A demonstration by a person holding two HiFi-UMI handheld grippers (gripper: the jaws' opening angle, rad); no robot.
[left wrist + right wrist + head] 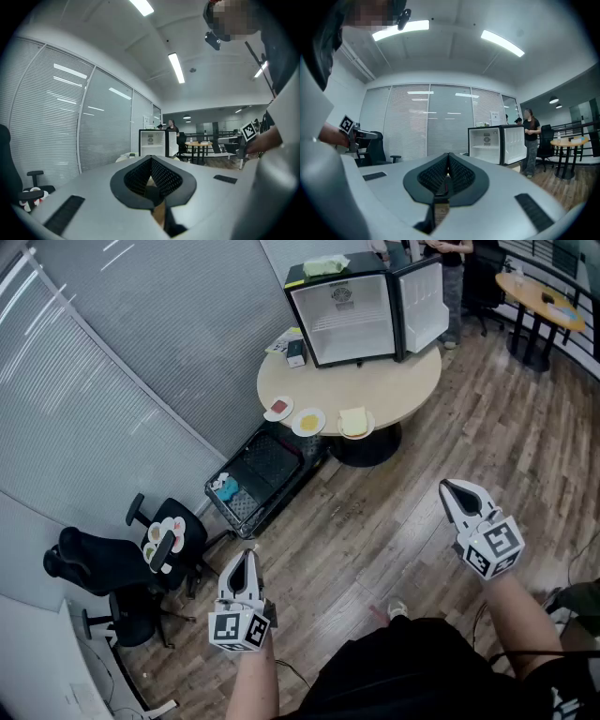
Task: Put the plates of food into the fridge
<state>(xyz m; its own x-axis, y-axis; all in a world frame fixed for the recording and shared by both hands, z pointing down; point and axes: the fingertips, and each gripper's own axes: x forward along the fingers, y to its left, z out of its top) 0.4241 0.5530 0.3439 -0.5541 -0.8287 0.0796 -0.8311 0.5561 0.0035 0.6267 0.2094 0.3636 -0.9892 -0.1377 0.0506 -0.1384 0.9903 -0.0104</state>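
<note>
- Head view: your left gripper (245, 563) is lower left of centre and your right gripper (454, 491) is right of centre. Both are held level out in front, jaws together, nothing in either. That reads as a carry pose, with no pick begun.
- Same view: three plates of food (308, 421) sit in a row on the near edge of the round table (412, 381), upper middle of the frame. They are well apart from both grippers. They were probably put at the rim for easy reach.
- The fridge (349, 315) stands at the back of that table, top centre. Its door (422, 298) is swung open to the right and the inside looks bare, so it's ready to load.
- Lower left: an office chair (103, 568) with white dishes (167, 542) on a seat beside it. They are too small to tell what's on them.
- Left gripper view: jaws closed on each other, empty. The fridge (157, 143) is small at centre, just above the jaw tips and far off. No plates show here. The marker cube (249, 131) of your right gripper is at the right edge.
- Right gripper view: jaws pressed together, holding nothing. The fridge (494, 144) is right of centre with its door open, and a person (530, 140) stands beside it. No plates are visible here either.
- Next, in my judgement: close in on the table, open one gripper and take a plate by its rim.
</note>
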